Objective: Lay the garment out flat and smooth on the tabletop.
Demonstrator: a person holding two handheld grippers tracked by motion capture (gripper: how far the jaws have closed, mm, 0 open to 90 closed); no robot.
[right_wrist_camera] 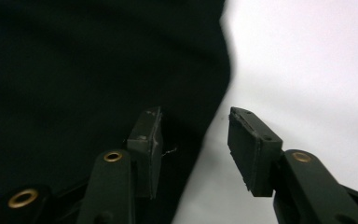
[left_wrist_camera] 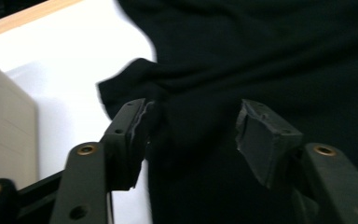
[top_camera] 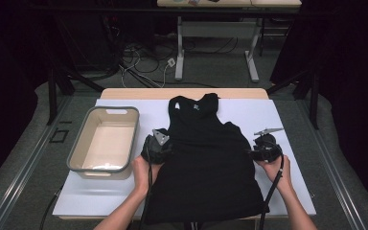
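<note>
On the white table (top_camera: 287, 120) a black tank top (top_camera: 203, 163) lies flat, its long axis running straight away from the person, straps at the far end. The 2 grippers flank its waist: left gripper (left_wrist_camera: 191, 135) over the left side edge, right gripper (right_wrist_camera: 193, 140) straddling the right edge. Both sets of jaws stand parted, pads off the cloth.

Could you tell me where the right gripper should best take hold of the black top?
Probably the top's right side edge, approached from the bare mat beside it. The fabric lies flat, and in the right gripper view that edge runs between the open right gripper's pads.
</note>
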